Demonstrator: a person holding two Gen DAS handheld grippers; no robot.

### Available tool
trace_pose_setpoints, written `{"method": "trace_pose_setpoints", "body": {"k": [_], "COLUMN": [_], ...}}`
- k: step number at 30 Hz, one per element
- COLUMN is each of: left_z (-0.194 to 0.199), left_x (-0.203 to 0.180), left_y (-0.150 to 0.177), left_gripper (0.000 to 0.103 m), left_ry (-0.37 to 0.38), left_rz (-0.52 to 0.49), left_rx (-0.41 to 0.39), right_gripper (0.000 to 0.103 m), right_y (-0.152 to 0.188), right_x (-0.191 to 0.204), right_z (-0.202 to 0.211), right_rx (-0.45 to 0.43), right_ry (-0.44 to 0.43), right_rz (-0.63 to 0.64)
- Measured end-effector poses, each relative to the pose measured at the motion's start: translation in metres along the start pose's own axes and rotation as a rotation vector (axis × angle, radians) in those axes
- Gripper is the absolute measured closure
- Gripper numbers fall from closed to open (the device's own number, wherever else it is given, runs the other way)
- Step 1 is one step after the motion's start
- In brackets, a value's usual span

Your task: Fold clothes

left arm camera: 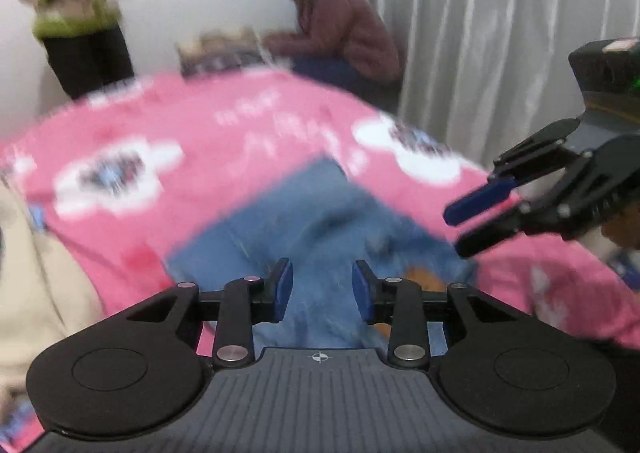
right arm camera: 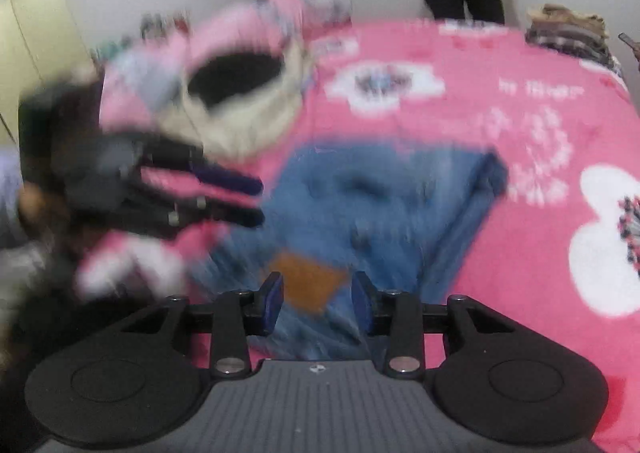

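Observation:
A pair of blue jeans (left arm camera: 320, 221) lies folded on the pink patterned blanket (left arm camera: 208, 125), its brown label (right arm camera: 308, 281) toward me. My left gripper (left arm camera: 322, 289) hovers over the near end of the jeans, jaws apart, with only denim showing beyond the gap. My right gripper (left arm camera: 460, 225) comes in from the right edge of the jeans, its blue pad and black finger apart with pink blanket showing between them. In the right wrist view the right gripper (right arm camera: 318, 299) stands open just above the label, and the left gripper (right arm camera: 258, 201) is a blur at the left, also apart.
A beige garment (right arm camera: 248, 125) with a dark opening lies at the jeans' far left, with a heap of pink clothes (right arm camera: 240, 33) behind. Folded clothes (right arm camera: 568, 33) sit at the far bed corner. One person stands (left arm camera: 76, 13) and another crouches (left arm camera: 344, 29) by the white curtain (left arm camera: 500, 33).

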State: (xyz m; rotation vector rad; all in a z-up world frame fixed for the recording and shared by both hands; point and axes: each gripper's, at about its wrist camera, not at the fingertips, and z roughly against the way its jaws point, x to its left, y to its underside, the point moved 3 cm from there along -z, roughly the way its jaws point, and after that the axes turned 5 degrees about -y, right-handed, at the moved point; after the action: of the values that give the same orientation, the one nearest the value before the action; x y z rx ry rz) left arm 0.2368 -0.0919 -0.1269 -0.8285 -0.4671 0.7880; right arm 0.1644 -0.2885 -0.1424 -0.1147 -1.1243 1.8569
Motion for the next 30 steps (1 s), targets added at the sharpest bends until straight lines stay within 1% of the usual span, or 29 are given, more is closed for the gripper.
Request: {"method": "trace_pose_setpoints", "body": {"k": [2, 4, 5, 6, 7, 8, 9, 10, 12, 15, 16, 18, 19, 20, 21, 23, 24, 25, 28, 30], "left_z": [-0.019, -0.052, -0.074, -0.098, -0.12, -0.121, -0.119, -0.117, -0.116, -0.109, -0.106, -0.099, -0.092, -0.085, -0.078, -0.061, -0.051, -0.041, -0.025, -0.02], "left_x": [0.006, 0.016, 0.021, 0.023, 0.024, 0.019, 0.016, 0.013, 0.018, 0.016, 0.013, 0.008, 0.005, 0.003, 0.001, -0.002, -0.005, -0.008, -0.007, -0.005], "left_y": [-0.015, -0.017, -0.009, 0.008, 0.025, 0.034, 0.033, 0.033, 0.031, 0.035, 0.039, 0.036, 0.036, 0.037, 0.037, 0.044, 0.051, 0.057, 0.064, 0.054], "left_gripper": [0.069, 0.069, 0.068, 0.066, 0.065, 0.065, 0.065, 0.065, 0.065, 0.066, 0.066, 0.066, 0.066, 0.066, 0.066, 0.066, 0.066, 0.066, 0.066, 0.066], "left_ry": [-0.047, -0.063, -0.063, -0.051, -0.041, -0.056, -0.072, -0.087, -0.075, -0.083, -0.093, -0.112, -0.118, -0.124, -0.128, -0.102, -0.105, -0.108, -0.137, -0.147], "left_rz": [0.002, 0.079, 0.116, 0.109, 0.097, 0.043, 0.032, 0.024, 0.057, 0.08, 0.093, 0.098, 0.087, 0.076, 0.065, 0.027, -0.003, -0.029, 0.009, 0.06], "left_rx": [-0.044, -0.043, -0.005, 0.048, 0.091, 0.032, 0.023, 0.015, 0.017, -0.017, -0.025, -0.026, -0.016, -0.005, 0.006, 0.043, 0.05, 0.057, 0.081, 0.103], "right_gripper": [0.061, 0.06, 0.06, 0.06, 0.064, 0.064, 0.064, 0.064, 0.063, 0.061, 0.061, 0.06, 0.051, 0.046, 0.044, 0.047, 0.049, 0.051, 0.051, 0.051], "right_y": [-0.023, -0.038, -0.041, -0.037, -0.024, -0.007, 0.003, 0.005, 0.003, 0.0, 0.002, 0.007, 0.007, 0.008, 0.013, 0.026, 0.03, 0.033, 0.043, 0.057], "right_x": [-0.01, -0.031, -0.042, -0.053, -0.062, -0.065, -0.063, -0.06, -0.057, -0.047, -0.041, -0.029, -0.024, -0.02, -0.019, -0.023, -0.022, -0.017, 0.001, 0.012], "right_z": [-0.008, -0.033, -0.049, -0.069, -0.094, -0.109, -0.11, -0.106, -0.096, -0.078, -0.065, -0.041, -0.034, -0.03, -0.036, -0.059, -0.063, -0.062, -0.052, -0.04], "right_rx": [-0.092, -0.148, -0.147, -0.102, -0.018, 0.019, -0.012, -0.03, -0.019, 0.004, -0.022, -0.096, -0.139, -0.179, -0.164, -0.055, -0.024, -0.014, 0.061, 0.071], "right_ry": [0.042, 0.094, 0.126, 0.171, 0.234, 0.283, 0.303, 0.318, 0.335, 0.359, 0.339, 0.254, 0.188, 0.12, 0.104, 0.148, 0.163, 0.172, 0.197, 0.216], "right_rz": [-0.026, -0.08, -0.108, -0.12, -0.095, -0.048, -0.024, -0.044, -0.097, -0.111, -0.132, -0.156, -0.142, -0.134, -0.124, -0.076, -0.046, -0.009, 0.035, 0.081]}}
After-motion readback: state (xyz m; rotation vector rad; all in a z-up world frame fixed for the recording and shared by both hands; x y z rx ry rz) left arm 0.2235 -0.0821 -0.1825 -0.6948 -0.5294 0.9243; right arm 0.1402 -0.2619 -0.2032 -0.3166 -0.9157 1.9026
